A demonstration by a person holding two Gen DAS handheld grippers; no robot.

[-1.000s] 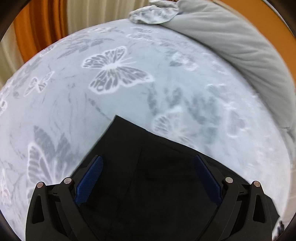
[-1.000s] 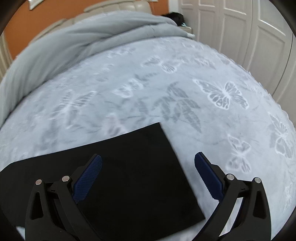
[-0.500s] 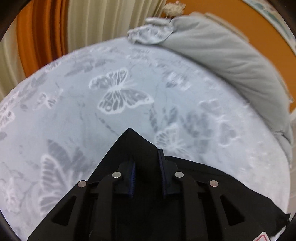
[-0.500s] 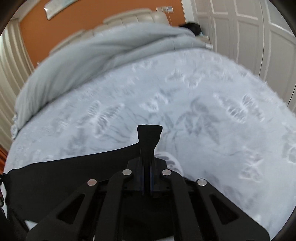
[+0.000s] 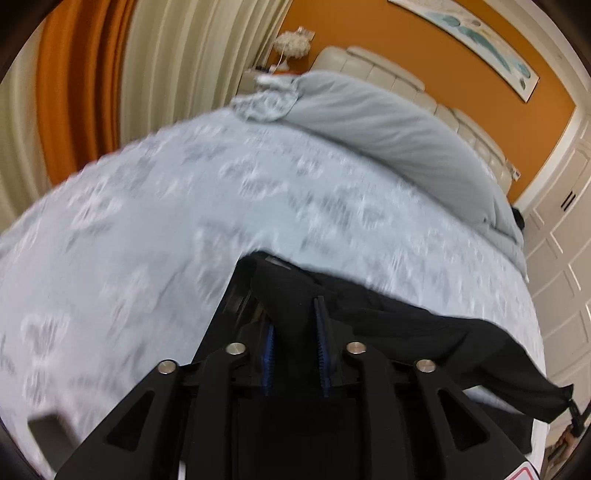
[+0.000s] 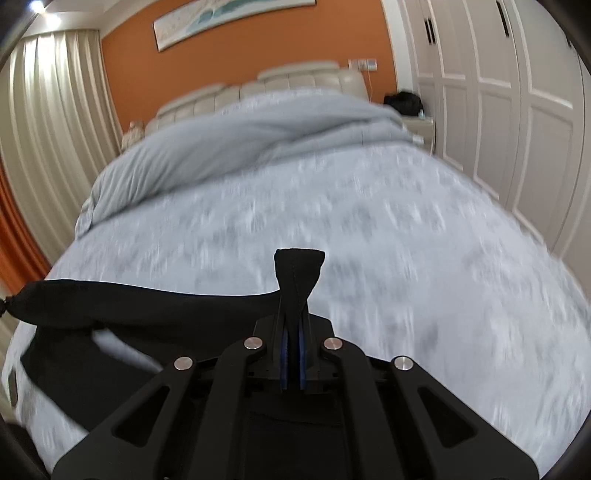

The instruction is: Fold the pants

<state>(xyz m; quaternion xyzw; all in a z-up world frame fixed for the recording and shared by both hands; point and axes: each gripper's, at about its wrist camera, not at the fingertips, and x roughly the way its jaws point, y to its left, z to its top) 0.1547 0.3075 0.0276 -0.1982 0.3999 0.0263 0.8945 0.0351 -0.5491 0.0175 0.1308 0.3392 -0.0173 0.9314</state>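
Both grippers, left (image 5: 293, 332) and right (image 6: 293, 325), had their fingers clamped on corners of the black pants (image 6: 147, 306), lifted above the bed (image 6: 369, 229). The fold looked begun; laying the held edge over remained.

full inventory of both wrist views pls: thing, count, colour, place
pants: 1, black, lifted off the bed, stretched between the two grippers
bedspread: 1, pale blue-grey with a blurred pattern, covers the bed below the pants
duvet: 1, plain grey, bunched along the head end of the bed
headboard: 1, cream, padded, behind the duvet
curtains: orange and cream panels, left wall
wall picture: 1, long, pale with teal, on the orange wall above the headboard
wardrobe doors: white, panelled, right side
bedside lamp: 1, whitish, far corner by the curtains
dark item: 1, black, on the nightstand by the wardrobe; cannot identify
left gripper: 1, black with blue pads, shut on pants
right gripper: 1, black with blue pads, shut on pants
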